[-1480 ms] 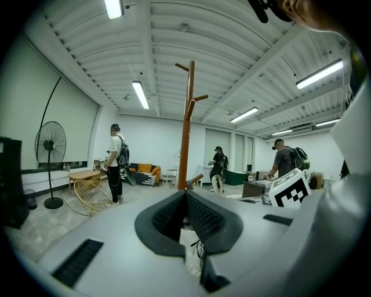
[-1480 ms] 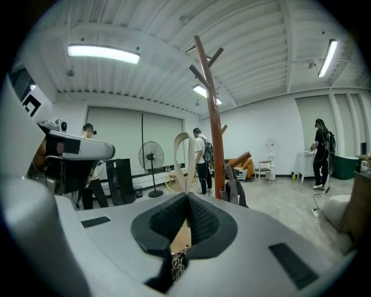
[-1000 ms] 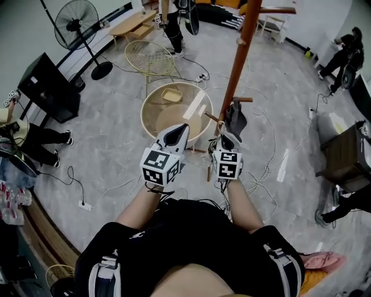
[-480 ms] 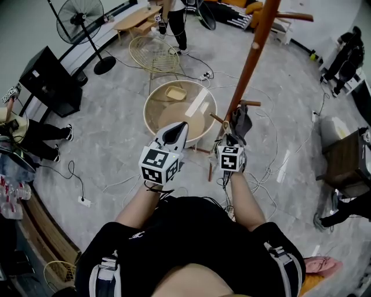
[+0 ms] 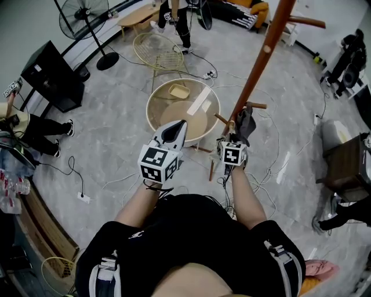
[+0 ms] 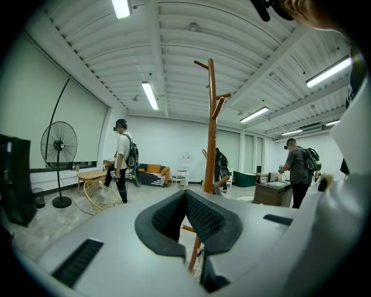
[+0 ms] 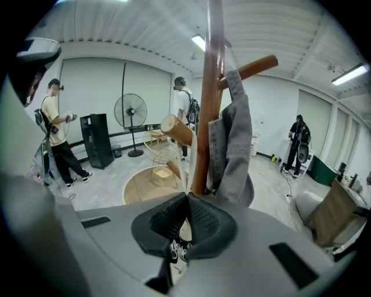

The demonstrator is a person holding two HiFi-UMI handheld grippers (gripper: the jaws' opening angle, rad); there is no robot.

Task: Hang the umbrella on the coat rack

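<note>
The brown wooden coat rack (image 5: pixel 256 74) stands just ahead of me, right of centre. The grey folded umbrella (image 5: pixel 244 123) hangs in loose folds under a lower peg (image 5: pixel 258 106). In the right gripper view its cloth (image 7: pixel 235 145) drapes against the pole (image 7: pixel 208 116). A thin white strap (image 7: pixel 191 159) runs down from beside a pale peg (image 7: pixel 175 129) into my right gripper (image 7: pixel 187 197), which is shut on it. That right gripper (image 5: pixel 232 137) sits right at the umbrella's foot. My left gripper (image 5: pixel 182 124) is shut with nothing in it, left of the rack and pointing at it (image 6: pixel 211 127).
A round wooden tub-like table (image 5: pixel 155 98) lies on the floor behind my left gripper. Cables trail over the grey floor around the rack's base. A wire chair (image 5: pixel 155 52), a standing fan (image 5: pixel 84 14) and a black box (image 5: pixel 49 78) are farther left. People stand around the room's edges.
My right gripper has pushed forward and slightly up toward the rack, staying at the umbrella. The left gripper has hardly moved and stays shut.
</note>
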